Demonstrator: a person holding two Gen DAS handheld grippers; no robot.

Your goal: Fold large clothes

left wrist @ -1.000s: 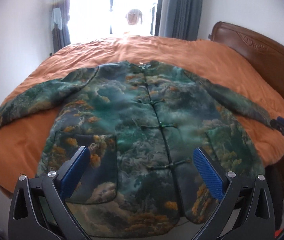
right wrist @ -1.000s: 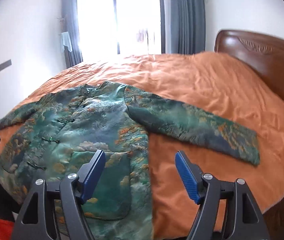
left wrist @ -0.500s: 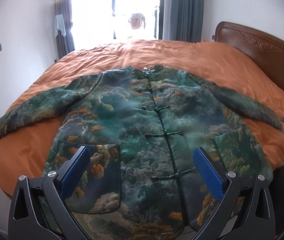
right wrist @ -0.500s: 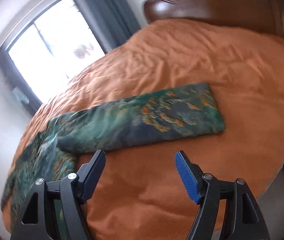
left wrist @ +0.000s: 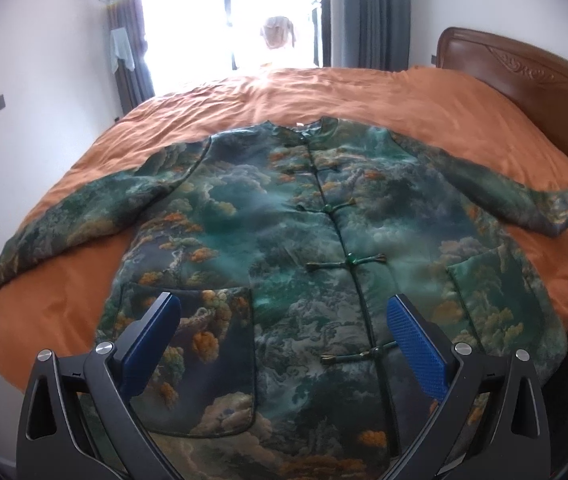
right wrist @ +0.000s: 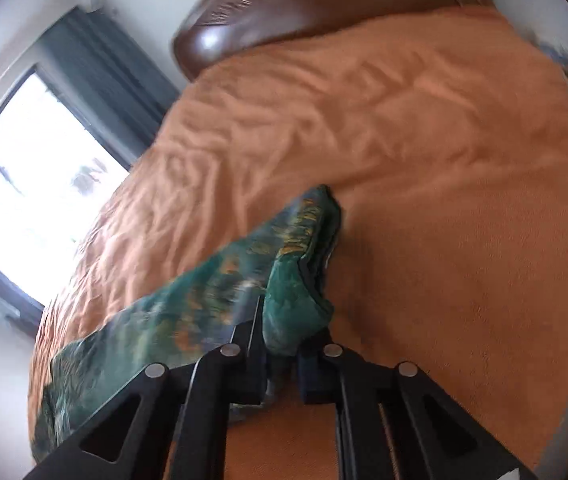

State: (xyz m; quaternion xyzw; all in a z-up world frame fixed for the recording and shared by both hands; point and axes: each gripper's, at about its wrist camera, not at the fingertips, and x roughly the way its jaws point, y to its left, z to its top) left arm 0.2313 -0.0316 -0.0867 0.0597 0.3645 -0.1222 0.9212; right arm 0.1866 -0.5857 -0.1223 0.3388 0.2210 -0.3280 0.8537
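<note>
Jacket (left wrist: 292, 264), green w/ cloud and orange tree print, is lying face up and buttoned on orange bedspread (left wrist: 364, 92), both sleeves spread out to the sides. Left gripper (left wrist: 284, 340) is hovering above the hem w/ blue pads spread wide, nothing between them; front pocket (left wrist: 196, 360) is sitting just ahead of its left finger, button placket running up fwd between the fingers toward the collar. Right gripper (right wrist: 280, 360) is pinching the cuff end of the right sleeve (right wrist: 212, 292), fingers pressed together on bunched fabric, sleeve trailing off to its left across the bedspread (right wrist: 444, 200). Wooden headboard (right wrist: 324, 4) is sitting far ahead of right gripper, window (right wrist: 24, 184) to its left. Right wrist view is motion-blurred.
</note>
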